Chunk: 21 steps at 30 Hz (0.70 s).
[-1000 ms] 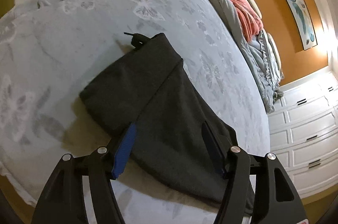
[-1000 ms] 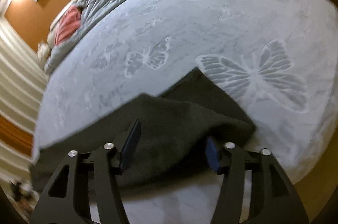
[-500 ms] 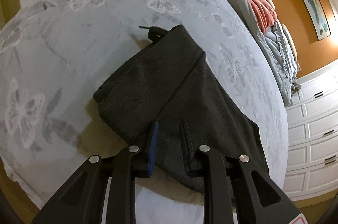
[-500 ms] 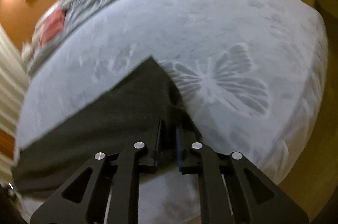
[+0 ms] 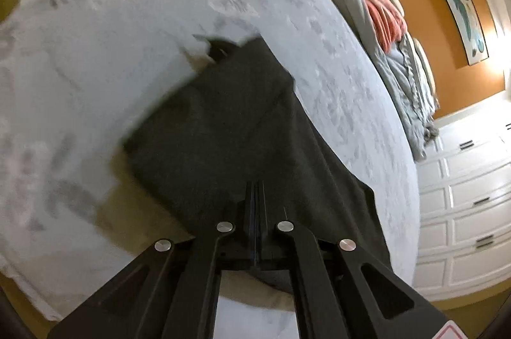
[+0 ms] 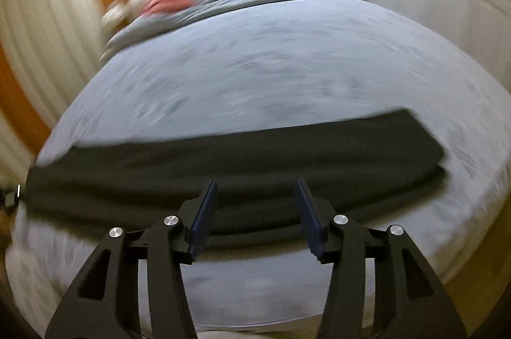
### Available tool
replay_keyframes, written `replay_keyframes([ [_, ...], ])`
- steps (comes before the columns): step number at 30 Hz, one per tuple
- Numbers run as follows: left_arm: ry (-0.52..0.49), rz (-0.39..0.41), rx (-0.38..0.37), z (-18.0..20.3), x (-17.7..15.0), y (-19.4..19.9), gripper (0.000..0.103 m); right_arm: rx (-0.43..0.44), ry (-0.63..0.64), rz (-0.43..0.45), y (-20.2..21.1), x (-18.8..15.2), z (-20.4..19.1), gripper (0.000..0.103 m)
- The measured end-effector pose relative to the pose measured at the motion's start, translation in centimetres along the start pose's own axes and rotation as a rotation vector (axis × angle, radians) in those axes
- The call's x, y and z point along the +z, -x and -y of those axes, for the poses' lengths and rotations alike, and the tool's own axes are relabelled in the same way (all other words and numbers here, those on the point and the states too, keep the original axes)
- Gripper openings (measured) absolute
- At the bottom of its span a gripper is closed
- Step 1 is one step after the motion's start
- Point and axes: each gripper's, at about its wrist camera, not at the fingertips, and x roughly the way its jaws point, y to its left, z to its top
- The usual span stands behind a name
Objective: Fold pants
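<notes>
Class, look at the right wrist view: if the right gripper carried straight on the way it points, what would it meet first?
Probably the dark pants, lying between its opening jaws; depth is unclear.

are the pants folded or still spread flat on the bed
Folded once, not finished. In the right wrist view the dark pants lie as a long doubled band, two layers stacked at the right end, on the bed.

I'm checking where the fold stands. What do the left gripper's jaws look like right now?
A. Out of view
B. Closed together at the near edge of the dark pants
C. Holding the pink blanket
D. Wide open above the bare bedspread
B: the left gripper has its jaws pressed together at the near edge of the dark pants.
</notes>
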Motion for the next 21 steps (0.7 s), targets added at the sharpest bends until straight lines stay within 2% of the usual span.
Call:
replay_keyframes([
  [2,-0.032,0.054,0.042,-0.8,0.3,2.0,0.0,0.099,0.092,-0.053,-1.1,-0.5,-4.7,0.049],
  [3,-0.037,0.055,0.047,-1.3,0.5,2.5,0.0,0.134,0.157,-0.082,-1.7,-0.9,-7.6,0.049],
  [6,-0.029,-0.002,0.024,-3.0,0.6,3.0,0.0,0.199,0.411,-0.123,-4.1,-3.0,-16.9,0.047],
  [7,-0.027,-0.02,0.012,-3.2,0.5,3.1,0.004,0.219,0.48,-0.131,-5.1,-3.6,-19.9,0.047],
  [8,-0.029,-0.036,0.006,-3.2,0.3,3.2,0.029,0.245,0.518,-0.141,-5.8,-3.9,-22.0,0.047],
  [10,-0.018,-0.017,0.02,-3.2,0.1,3.4,0.071,0.304,0.57,-0.149,-7.0,-4.3,-26.0,0.047],
  [11,-0.007,0.011,0.009,-3.1,0.2,3.4,0.071,0.339,0.604,-0.154,-7.9,-4.3,-28.5,0.047],
  [13,0.0,-0.015,-0.024,-3.1,0.4,2.5,0.071,0.365,0.649,-0.153,-8.8,-4.5,-32.0,0.047],
  [15,0.018,-0.03,-0.071,-2.9,0.4,1.6,0.061,0.377,0.667,-0.153,-9.9,-4.3,-33.9,0.047],
  [17,0.014,-0.052,-0.073,-2.7,0.7,0.6,0.005,0.388,0.665,-0.166,-10.7,-4.2,-34.7,0.047],
  [18,0.021,-0.059,-0.082,-2.8,1.0,0.2,0.005,0.398,0.65,-0.19,-11.6,-3.9,-35.0,0.035],
  [19,0.029,-0.051,-0.089,-2.8,1.3,0.3,0.005,0.411,0.63,-0.22,-12.4,-3.6,-35.2,0.011],
  [20,0.029,-0.036,-0.108,-2.7,1.7,1.0,0.005,0.423,0.61,-0.24,-12.8,-3.1,-35.5,0.004],
  [21,0.027,-0.025,-0.122,-2.7,2.1,1.6,0.005,0.434,0.595,-0.231,-12.4,-2.6,-35.4,0.005],
])
